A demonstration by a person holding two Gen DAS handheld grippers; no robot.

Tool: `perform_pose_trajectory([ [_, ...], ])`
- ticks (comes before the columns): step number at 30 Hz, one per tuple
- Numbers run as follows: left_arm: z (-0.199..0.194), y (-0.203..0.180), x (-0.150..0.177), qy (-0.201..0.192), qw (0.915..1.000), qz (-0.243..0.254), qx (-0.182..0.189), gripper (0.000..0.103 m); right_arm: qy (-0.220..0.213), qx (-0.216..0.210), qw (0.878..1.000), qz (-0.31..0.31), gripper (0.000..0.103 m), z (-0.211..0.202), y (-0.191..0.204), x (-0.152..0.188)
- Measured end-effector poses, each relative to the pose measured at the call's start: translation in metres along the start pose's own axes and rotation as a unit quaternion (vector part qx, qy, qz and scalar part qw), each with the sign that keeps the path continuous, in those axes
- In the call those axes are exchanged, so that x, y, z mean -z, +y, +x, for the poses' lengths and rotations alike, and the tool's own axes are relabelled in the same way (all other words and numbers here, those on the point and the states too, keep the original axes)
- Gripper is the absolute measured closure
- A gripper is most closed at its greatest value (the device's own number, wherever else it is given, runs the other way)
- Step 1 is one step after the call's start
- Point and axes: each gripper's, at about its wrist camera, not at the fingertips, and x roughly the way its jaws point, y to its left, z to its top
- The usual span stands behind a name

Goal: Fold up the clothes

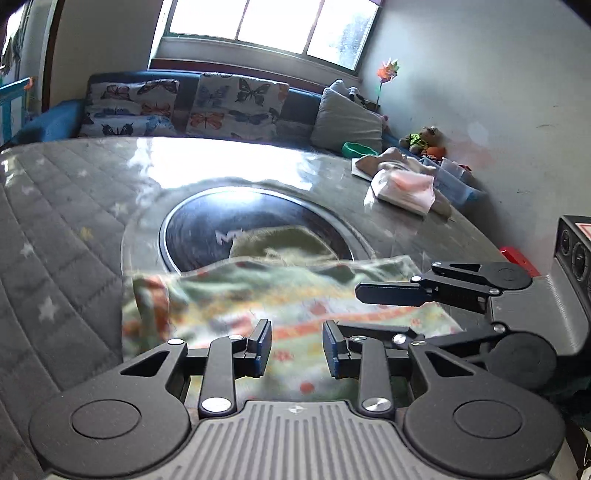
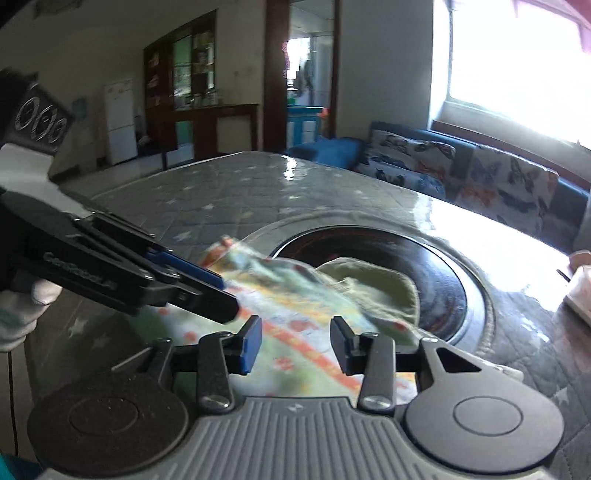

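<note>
Near edge of a gray quilted desk [image 1: 66, 206] with pale stars and a shiny clear cover. In the middle of it, a round dark plate [image 1: 207, 232] set into the top. On the near side of that plate, partly over it, a small colorful garment [image 1: 280, 295], pale green with orange and yellow patterns, blurry in both views, one green part flopped over the dark plate.

Left gripper [image 1: 297, 349] right above the near part of the garment, fingers [image 1: 260, 347] apart, cloth under the gap, nothing pinched. Seen from the right wrist, the same left gripper [image 2: 221, 295] coming in from the left, tips on or just over the garment's left edge, hard to tell which.

Right gripper [image 2: 295, 345] also over the near part of the garment, fingers [image 2: 249, 345] apart, no grip. From the left wrist, right gripper [image 1: 406, 314] reaching in from the right.

Far right on the desk, a pile of pale folded clothes [image 1: 402, 188]. Beyond, a blue sofa [image 1: 59, 122] with butterfly cushions [image 1: 236, 107] under a bright window [image 1: 269, 22].
</note>
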Motion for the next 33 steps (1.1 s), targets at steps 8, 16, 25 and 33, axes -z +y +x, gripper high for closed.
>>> perform_pose_trajectory([
  [8,0.005,0.011,0.021,0.004,0.9994,-0.033,-0.001,0.068,0.009,0.006,1.000,-0.001,0.049,0.001,0.012,0.020],
  [16,-0.001,0.018,0.024,-0.007,0.9989,-0.047,0.002,0.062,-0.001,0.010,1.000,0.015,0.032,0.000,0.004,0.028],
  [25,-0.010,0.032,0.032,-0.018,0.9977,-0.065,-0.006,0.057,-0.004,0.005,0.999,0.035,0.018,-0.002,-0.004,0.031],
  [33,-0.016,0.049,0.023,-0.026,0.9955,-0.081,-0.041,0.056,0.001,0.003,0.999,0.044,0.007,0.001,-0.006,0.032],
])
